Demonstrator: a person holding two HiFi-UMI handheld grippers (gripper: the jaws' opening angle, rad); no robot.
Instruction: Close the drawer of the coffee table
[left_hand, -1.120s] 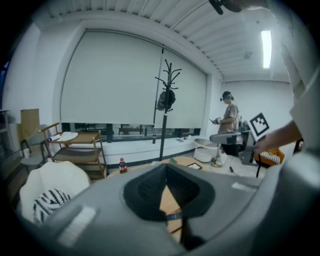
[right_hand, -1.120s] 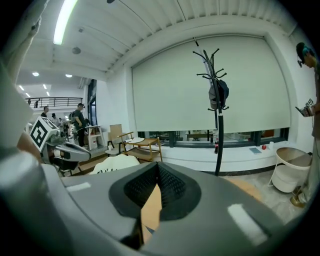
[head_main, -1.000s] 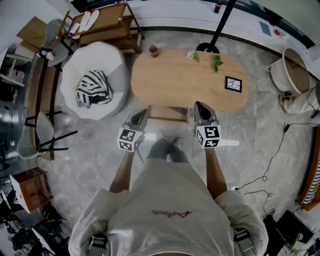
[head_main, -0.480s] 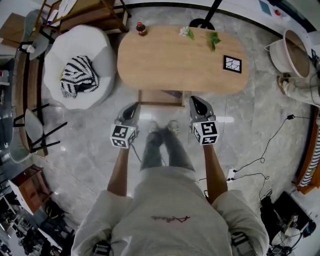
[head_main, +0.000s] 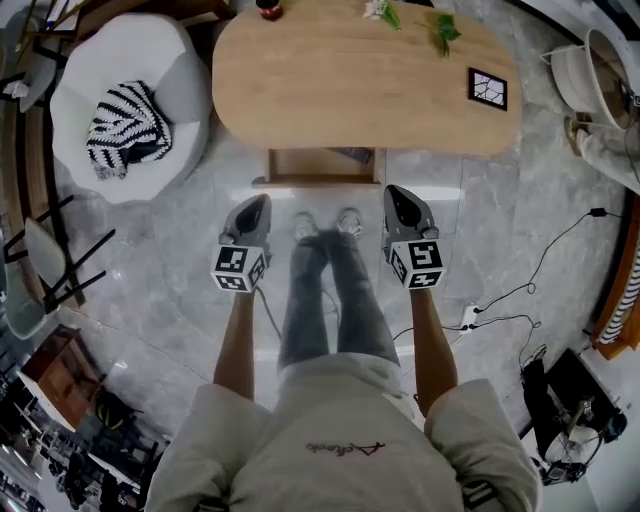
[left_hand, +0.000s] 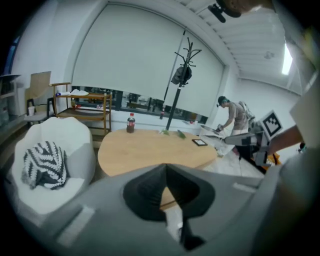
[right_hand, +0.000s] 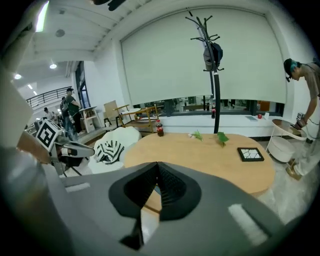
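Observation:
The oval wooden coffee table (head_main: 360, 80) fills the top of the head view. Its drawer (head_main: 320, 165) stands pulled out from the near edge, with something dark inside at the right. My left gripper (head_main: 260, 200) hovers just left of the drawer's front and is shut with nothing in it. My right gripper (head_main: 396, 190) is level with it, just right of the drawer, and is also shut and empty. In the left gripper view the closed jaws (left_hand: 166, 167) point at the tabletop (left_hand: 155, 147). In the right gripper view the jaws (right_hand: 157, 165) meet before the table (right_hand: 210, 155).
A white beanbag chair (head_main: 150, 60) with a striped cloth (head_main: 120, 125) sits left of the table. A cola bottle (head_main: 268, 8), green sprigs (head_main: 440, 30) and a black framed tile (head_main: 487, 88) rest on top. Cables (head_main: 520, 295) trail at the right. My feet (head_main: 322, 225) stand between the grippers.
Both grippers have sunk together toward the floor in front of the drawer. The table has slid up in the head view and the drawer shows larger. Jaws stay shut.

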